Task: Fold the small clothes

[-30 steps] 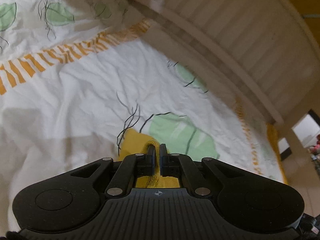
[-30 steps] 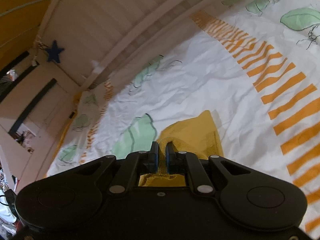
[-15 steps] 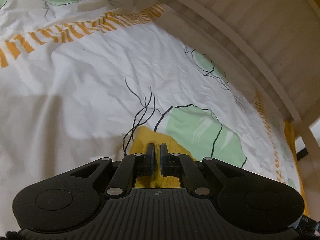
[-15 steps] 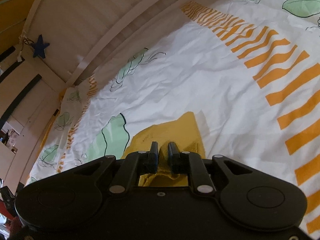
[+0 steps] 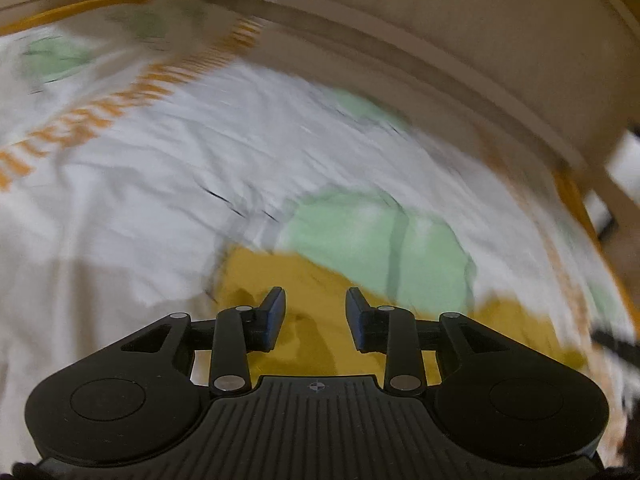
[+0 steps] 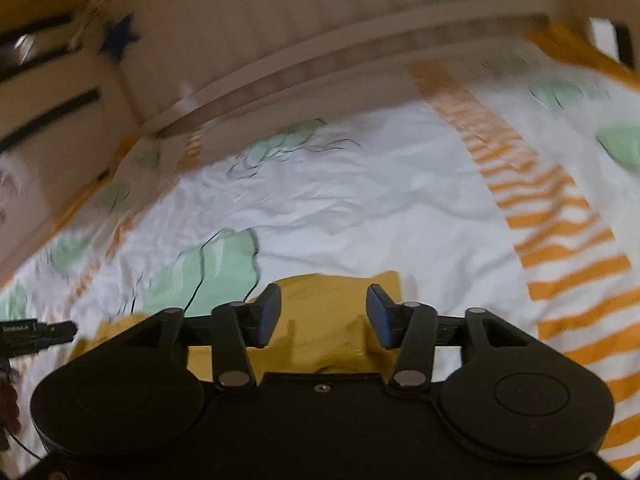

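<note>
A small mustard-yellow garment lies flat on the bed sheet; it also shows in the right wrist view. My left gripper is open just above the garment, with nothing between its jaws. My right gripper is open too, wide apart over the garment's other side. The left wrist view is blurred by motion. The tip of the left gripper shows at the left edge of the right wrist view.
The white sheet has green leaf prints and orange stripes. A pale slatted bed rail runs along the far side; it also shows in the left wrist view. The bed edge lies at the right.
Both grippers were shut on the yellow garment; now both have opened and let it go onto the sheet. Both cameras have tilted up and pulled back slightly.
</note>
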Tool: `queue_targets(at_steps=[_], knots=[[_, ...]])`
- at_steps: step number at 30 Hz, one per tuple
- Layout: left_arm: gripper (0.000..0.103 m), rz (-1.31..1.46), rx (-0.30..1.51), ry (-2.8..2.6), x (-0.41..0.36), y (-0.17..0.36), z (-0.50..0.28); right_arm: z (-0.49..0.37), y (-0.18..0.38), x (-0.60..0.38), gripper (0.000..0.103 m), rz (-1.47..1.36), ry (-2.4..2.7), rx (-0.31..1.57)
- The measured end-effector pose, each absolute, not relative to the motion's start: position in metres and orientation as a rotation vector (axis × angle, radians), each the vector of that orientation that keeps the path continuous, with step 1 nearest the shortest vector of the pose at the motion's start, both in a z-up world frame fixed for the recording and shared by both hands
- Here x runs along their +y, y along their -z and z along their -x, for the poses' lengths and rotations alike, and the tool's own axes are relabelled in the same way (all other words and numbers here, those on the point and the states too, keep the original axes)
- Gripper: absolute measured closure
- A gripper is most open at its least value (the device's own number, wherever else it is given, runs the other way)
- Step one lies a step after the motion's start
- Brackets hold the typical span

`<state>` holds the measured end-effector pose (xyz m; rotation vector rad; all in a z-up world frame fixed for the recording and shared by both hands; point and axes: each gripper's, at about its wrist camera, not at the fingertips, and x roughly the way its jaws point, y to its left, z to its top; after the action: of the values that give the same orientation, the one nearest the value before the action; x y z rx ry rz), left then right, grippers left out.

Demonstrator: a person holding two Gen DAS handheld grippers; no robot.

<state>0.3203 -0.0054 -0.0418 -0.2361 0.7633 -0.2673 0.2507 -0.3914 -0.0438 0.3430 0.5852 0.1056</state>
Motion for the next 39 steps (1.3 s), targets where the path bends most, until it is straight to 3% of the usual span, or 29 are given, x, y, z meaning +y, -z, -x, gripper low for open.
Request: queue_targets(at_steps=[11,14,25,39], knots=[[0.071,-0.011,0.870,0.449,-0.047,0.066,-0.277,-0.228,0.043,-0.322,0.042,-0.060,-0.208,0.655],[0.071,-0.016,0.899,0.445,-0.047,0.073,-0.282,-0.227,0.046,-0.308,0.038,-0.023,-0.248,0.676],[0.070,0.087,0.976,0.397,-0.039,0.079,-0.308,-0.228,0.076,-0.269,0.038,0.153,-0.258,0.752],[0.070,0.124,0.994,0.401,-0.034,0.079,-0.316,-0.317,0.084,-0.272,0.032,0.018,-0.137,0.823]])
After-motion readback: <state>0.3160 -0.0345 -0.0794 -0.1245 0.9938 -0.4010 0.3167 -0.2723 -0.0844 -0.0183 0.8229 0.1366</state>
